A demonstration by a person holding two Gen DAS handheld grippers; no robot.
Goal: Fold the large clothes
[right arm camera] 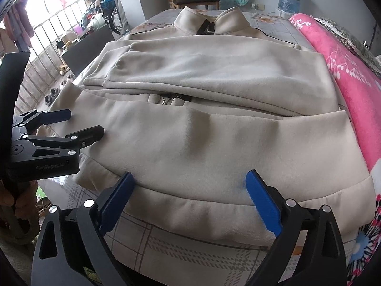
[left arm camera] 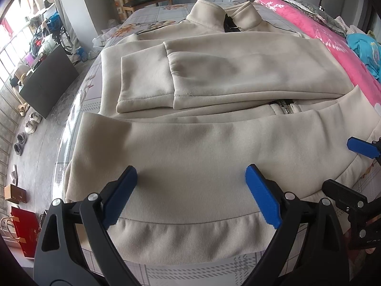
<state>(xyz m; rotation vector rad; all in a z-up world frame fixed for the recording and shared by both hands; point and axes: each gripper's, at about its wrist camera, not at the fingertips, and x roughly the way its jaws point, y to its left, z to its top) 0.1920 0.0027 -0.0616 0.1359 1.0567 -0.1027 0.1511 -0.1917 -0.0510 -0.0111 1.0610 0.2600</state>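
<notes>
A beige zip jacket lies flat on the bed, collar at the far end and hem nearest me. Both sleeves are folded across the chest. My left gripper is open just above the lower left part of the jacket near the hem band, with nothing between its blue pads. My right gripper is open too, over the hem band on the right side, and its pads press on nothing. Each gripper shows at the edge of the other's view: the right gripper, the left gripper.
The bed's grey checked sheet shows in front of the hem. A rolled pink blanket runs along the right side. A chair stands beyond the bed. On the floor at left are a black cabinet, shoes and a red bag.
</notes>
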